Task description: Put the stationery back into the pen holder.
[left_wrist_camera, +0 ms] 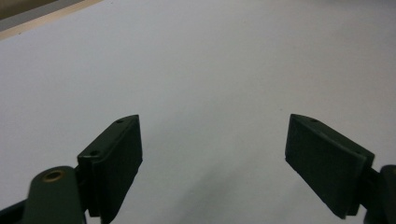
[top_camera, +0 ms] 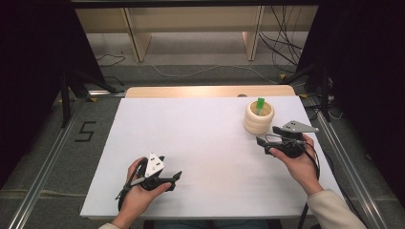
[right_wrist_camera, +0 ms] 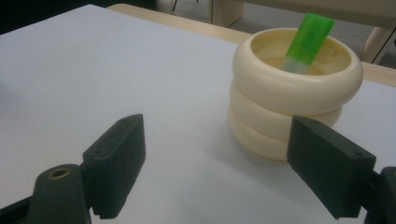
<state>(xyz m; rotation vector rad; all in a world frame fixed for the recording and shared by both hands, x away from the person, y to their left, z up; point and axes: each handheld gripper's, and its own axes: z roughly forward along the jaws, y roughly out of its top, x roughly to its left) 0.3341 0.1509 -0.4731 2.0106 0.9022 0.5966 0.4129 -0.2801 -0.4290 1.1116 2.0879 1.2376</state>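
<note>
Looking down on a white table (top_camera: 200, 143), a person holds a black two-jaw gripper in each hand. The right gripper (top_camera: 262, 141) hovers near the table's far right part, its jaws spread wide and holding nothing. Just beyond it stands a cream holder (top_camera: 259, 117) shaped like three stacked rings, upright, open at the top. A green marker (top_camera: 260, 105) stands inside the holder, leaning against the rim, its cap poking above the edge.

From the right gripper view, the holder (right_wrist_camera: 294, 98) sits ahead and to the right of the gap between the jaws, close to the right jaw but not touching it. The marker (right_wrist_camera: 306, 39) tilts toward the far rim.

The left gripper (top_camera: 175, 179) rests low near the table's front left, well apart from the holder. Its jaws are also spread wide and empty; its own view looks over bare white table (left_wrist_camera: 210, 70).

Judging by how things lie, the work appears to concern the marker and holder. The marker sits in the holder and neither gripper touches anything. Whether the marker is due to come out or has just gone in cannot be told.
</note>
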